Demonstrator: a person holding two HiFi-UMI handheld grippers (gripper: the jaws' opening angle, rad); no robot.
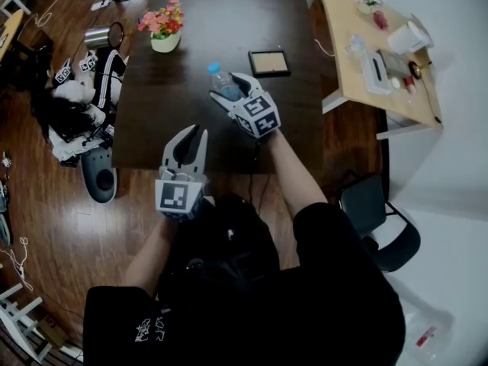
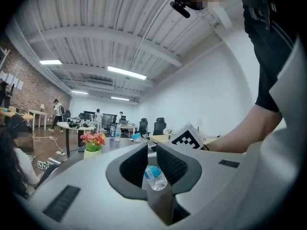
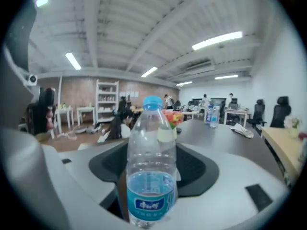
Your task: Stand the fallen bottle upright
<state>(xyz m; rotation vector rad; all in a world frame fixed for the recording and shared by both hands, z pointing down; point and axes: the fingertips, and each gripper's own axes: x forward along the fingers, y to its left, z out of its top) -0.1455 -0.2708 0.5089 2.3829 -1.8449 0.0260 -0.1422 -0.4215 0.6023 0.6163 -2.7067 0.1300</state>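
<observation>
Clear plastic bottle looks light, thin-walled and squishy, smooth so prob slippery imo. Best hold is mid-body by the blue label, not the neck. Right gripper has it clamped there, jaws wide. The bottle's roughly upright at centre of head view, above the dark table. Left gripper sits lower-centre, level, jaws barely apart, empty.

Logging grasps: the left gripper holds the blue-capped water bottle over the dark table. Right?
Not quite: the right gripper holds the blue-capped water bottle over the dark table. The right gripper view shows it between that gripper's jaws.
</observation>
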